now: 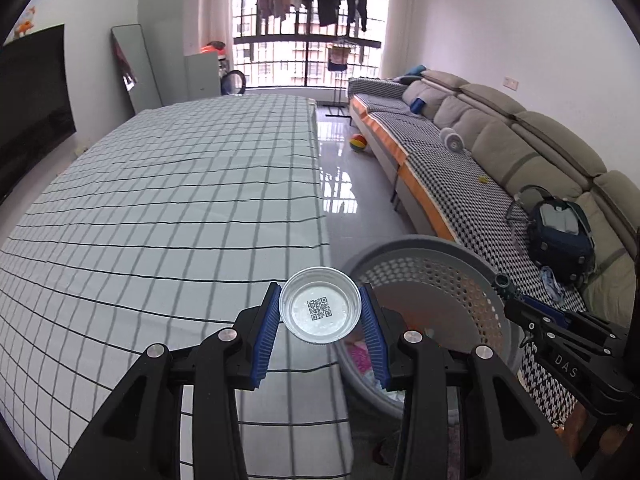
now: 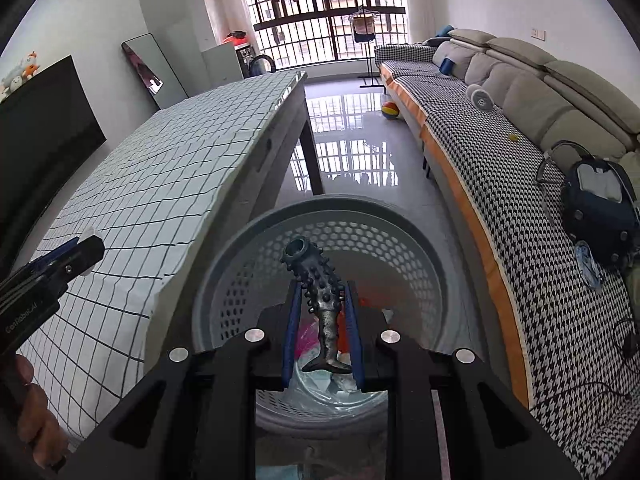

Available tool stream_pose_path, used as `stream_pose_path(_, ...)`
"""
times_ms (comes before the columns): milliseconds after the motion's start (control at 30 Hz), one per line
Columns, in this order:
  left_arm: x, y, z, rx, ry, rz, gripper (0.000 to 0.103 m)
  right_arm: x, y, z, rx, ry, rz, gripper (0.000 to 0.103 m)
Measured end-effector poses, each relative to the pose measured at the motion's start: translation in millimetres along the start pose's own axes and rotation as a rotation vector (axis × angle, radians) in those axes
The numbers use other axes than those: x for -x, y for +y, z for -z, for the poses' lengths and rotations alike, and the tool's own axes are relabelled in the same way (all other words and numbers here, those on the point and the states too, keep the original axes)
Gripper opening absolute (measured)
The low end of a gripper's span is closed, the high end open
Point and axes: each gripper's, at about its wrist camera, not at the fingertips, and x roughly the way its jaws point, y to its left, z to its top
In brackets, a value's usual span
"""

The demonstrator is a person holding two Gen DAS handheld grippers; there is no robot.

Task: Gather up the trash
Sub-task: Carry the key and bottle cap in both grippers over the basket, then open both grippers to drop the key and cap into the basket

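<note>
Holding a shallow foil dish (image 1: 320, 306) by opposite rim edges in the left gripper (image 1: 320, 320), just short of the basket (image 1: 460, 252) ahead-right; light, thin, easily crushed. Clamping a knobbly dark rubbery piece (image 2: 324, 304) mid-shaft in the right gripper (image 2: 323, 320), directly over the basket (image 2: 224, 272); likely flexible, grippy.

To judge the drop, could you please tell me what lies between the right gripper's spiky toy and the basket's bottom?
Only open air: in the right wrist view the spiky toy hangs over the basket, above trash already inside.
</note>
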Motion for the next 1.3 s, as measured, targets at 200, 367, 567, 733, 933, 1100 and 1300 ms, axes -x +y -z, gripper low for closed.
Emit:
stream_pose_path(200, -30.8, -36.4, 2.8, -0.044, 0.070, 0.040, 0.039, -14.0, -23.8, 4.6, -0.018, 0.017, -0.024, 0.021)
stream_pose_path(367, -51.9, -53.6, 2.8, -0.051, 0.117, 0.050, 0.039, -34.8, -41.0, 5.2, -0.053, 0.054, -0.066, 0.021)
stream_pose_path(567, -66.9, -61.1, -0.1, -0.054, 0.137, 0.041, 0.040, -48.8, -43.7, -1.2, -0.045, 0.074, -0.065, 0.021)
stream_pose_path(733, -71.9, -60.2, 0.5, -0.051, 0.151, 0.040, 0.040, -52.6, -40.3, -2.4, -0.038, 0.083, -0.076, 0.021)
stream_pose_path(933, -66.8, -56.3, 0.0, -0.051, 0.133, 0.031, 0.058, -47.7, -37.0, -4.1, -0.026, 0.046, -0.052, 0.042)
stream_pose_path(1100, -62.7, -52.2, -0.6, -0.042, 0.126, 0.022, 0.064, -45.5, -36.5, -5.3, -0.023, 0.039, -0.048, 0.044)
stream_pose_path(1300, -57.3, -44.6, -0.3, -0.022, 0.118, 0.007, 0.067, -43.4, -33.0, -4.2, -0.016, 0.037, -0.046, 0.046)
